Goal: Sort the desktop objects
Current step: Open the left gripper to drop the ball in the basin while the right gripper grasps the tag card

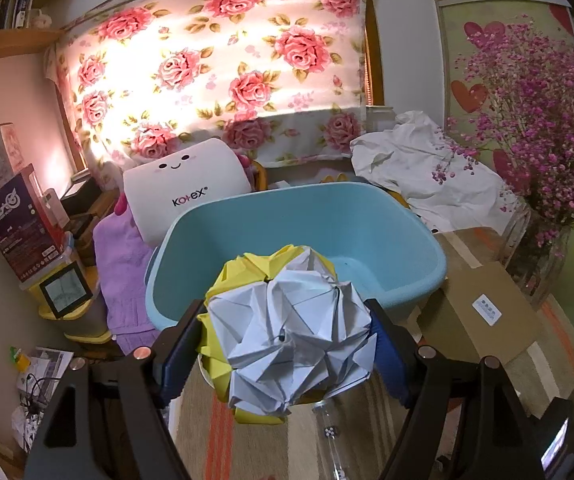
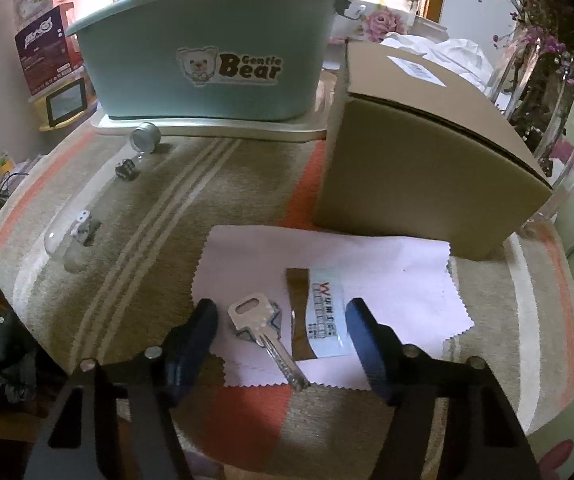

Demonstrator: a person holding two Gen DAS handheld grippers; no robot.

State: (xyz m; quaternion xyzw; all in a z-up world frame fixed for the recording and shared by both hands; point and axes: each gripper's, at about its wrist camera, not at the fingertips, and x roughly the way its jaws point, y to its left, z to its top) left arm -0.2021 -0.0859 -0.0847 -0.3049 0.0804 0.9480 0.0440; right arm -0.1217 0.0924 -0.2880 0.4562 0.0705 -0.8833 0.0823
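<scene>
My left gripper (image 1: 287,340) is shut on a folded paper ball (image 1: 287,332), white and yellow, which hangs in front of the near rim of a light blue tub (image 1: 367,240). In the right wrist view the same light blue tub (image 2: 147,60) stands at the back on a pale tray (image 2: 207,130). My right gripper (image 2: 281,316) is low over a white cloth (image 2: 387,272), its jaws apart. A silver key (image 2: 265,328) and a small printed packet (image 2: 327,316) lie on the cloth between the fingers, and neither pad touches them.
A closed cardboard box (image 2: 427,148) stands right of the tub, a glass vase of pink flowers (image 1: 535,128) behind it. A clear bottle (image 2: 67,240), a small metal cap (image 2: 145,138) and a dark clip (image 2: 125,170) lie on the striped tablecloth (image 2: 167,220). A white Kotex pack (image 1: 191,184) and purple towel (image 1: 123,272) sit left.
</scene>
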